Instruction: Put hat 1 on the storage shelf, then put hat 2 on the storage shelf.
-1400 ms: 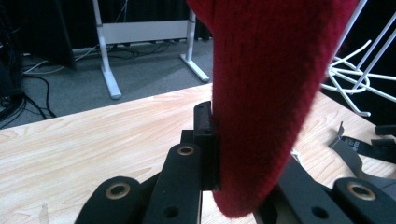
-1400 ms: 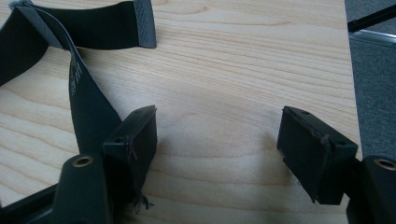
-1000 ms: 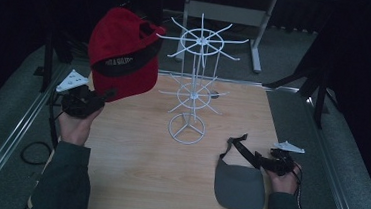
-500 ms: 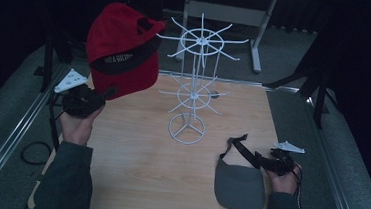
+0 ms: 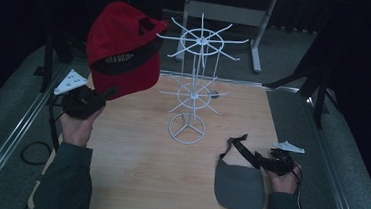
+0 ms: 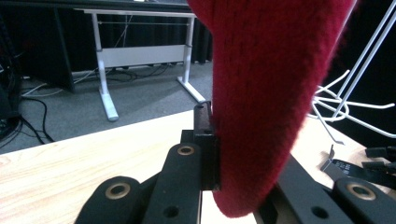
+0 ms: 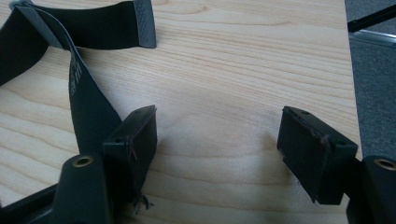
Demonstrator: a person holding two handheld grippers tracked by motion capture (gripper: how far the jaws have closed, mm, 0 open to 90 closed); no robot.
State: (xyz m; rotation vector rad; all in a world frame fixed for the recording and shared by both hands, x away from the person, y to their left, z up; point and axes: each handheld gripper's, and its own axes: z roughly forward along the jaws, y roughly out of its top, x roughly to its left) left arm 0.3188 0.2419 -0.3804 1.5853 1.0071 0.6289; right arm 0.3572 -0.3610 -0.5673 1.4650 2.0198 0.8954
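Clamped by its brim in the left gripper, the red cap hangs at ten o'clock beside the wire rack, whose prongs could snag it, while the right gripper gapes over the bench.

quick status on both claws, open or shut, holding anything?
Left claw: shut on the red cap, held up by its brim beside the white wire rack.
Right claw: open, holding nothing; the grey visor's strap lies against one jaw.
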